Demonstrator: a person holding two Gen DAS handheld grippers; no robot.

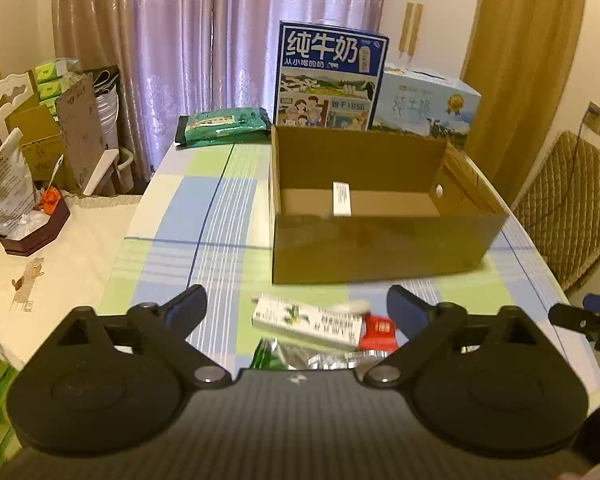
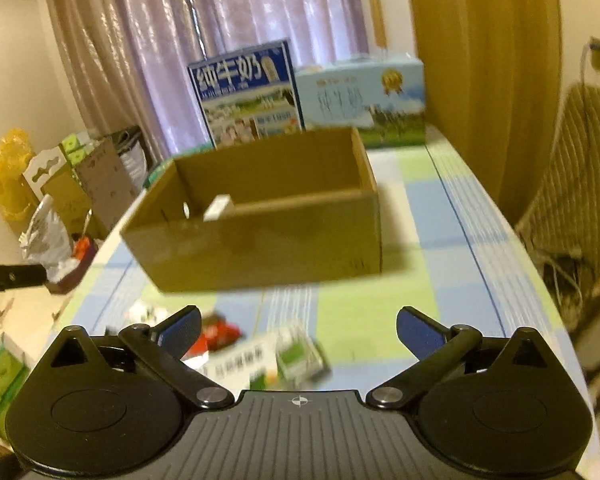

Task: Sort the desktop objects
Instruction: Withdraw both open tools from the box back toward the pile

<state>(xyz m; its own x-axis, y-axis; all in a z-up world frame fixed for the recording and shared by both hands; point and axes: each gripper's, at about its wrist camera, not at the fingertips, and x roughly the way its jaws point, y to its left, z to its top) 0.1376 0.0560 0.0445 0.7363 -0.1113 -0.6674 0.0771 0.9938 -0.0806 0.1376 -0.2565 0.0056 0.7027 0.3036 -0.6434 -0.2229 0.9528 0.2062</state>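
Observation:
An open brown cardboard box (image 1: pixel 380 252) (image 2: pixel 268 248) stands mid-table with a white slip (image 1: pixel 341 199) inside. In front of it lies a small pile: a white and green carton (image 1: pixel 312 320) (image 2: pixel 260 360), a red packet (image 1: pixel 380 332) (image 2: pixel 220 334) and a silvery foil pack (image 1: pixel 324 360). My left gripper (image 1: pixel 298 306) hovers open above the pile, nothing between its fingers. My right gripper (image 2: pixel 298 326) is open too, above the same pile from the right; its tip shows in the left wrist view at the right edge (image 1: pixel 580 320).
Two milk cartons (image 1: pixel 330 80) (image 1: pixel 424 104) stand behind the box, a green package (image 1: pixel 224 124) to their left. The checked tablecloth (image 1: pixel 204 216) covers the table. A white side table (image 1: pixel 60 264) holds a dark tray with bags. A quilted chair (image 1: pixel 572 208) stands at right.

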